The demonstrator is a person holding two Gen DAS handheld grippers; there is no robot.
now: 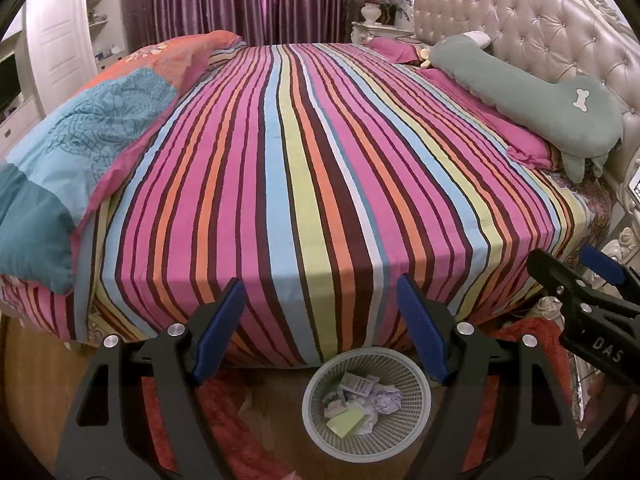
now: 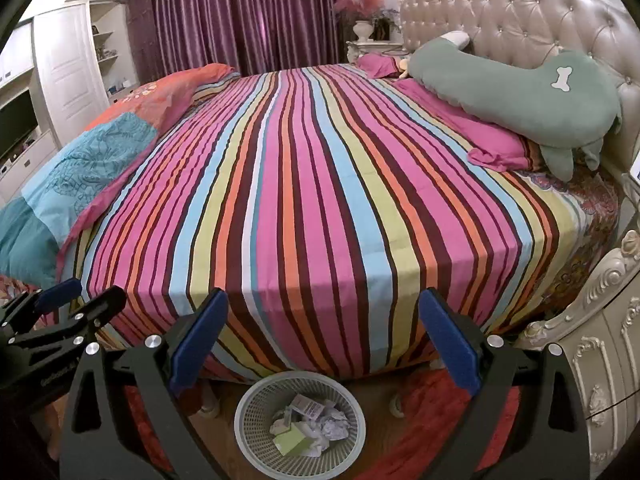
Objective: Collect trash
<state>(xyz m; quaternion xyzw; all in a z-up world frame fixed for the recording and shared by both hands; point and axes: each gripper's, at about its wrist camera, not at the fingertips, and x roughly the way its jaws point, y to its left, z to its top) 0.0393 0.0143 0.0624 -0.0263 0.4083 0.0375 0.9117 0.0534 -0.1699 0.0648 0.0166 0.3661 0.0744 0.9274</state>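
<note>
A pale lattice wastebasket (image 1: 316, 424) (image 2: 250, 428) stands on the floor at the foot of the striped bed (image 1: 320, 184) (image 2: 320, 184). Inside it lie crumpled paper (image 1: 386, 398) (image 2: 334, 424), a printed wrapper and a green card (image 1: 346, 420) (image 2: 294, 440). My left gripper (image 1: 320, 328) hangs open above the basket, nothing between its blue pads. My right gripper (image 2: 324, 342) is open too and empty, also above the basket. Each gripper shows at the edge of the other's view: the right one (image 1: 576, 276) and the left one (image 2: 76, 300).
A folded blue and orange quilt (image 1: 80, 152) lies on the bed's left side. A green dog-shaped pillow (image 1: 528, 92) and pink pillows rest against the tufted headboard (image 1: 540, 20). A carved nightstand (image 2: 600, 380) stands at right, red rugs (image 2: 432, 412) flank the basket, and a white wardrobe (image 2: 68, 64) sits at far left.
</note>
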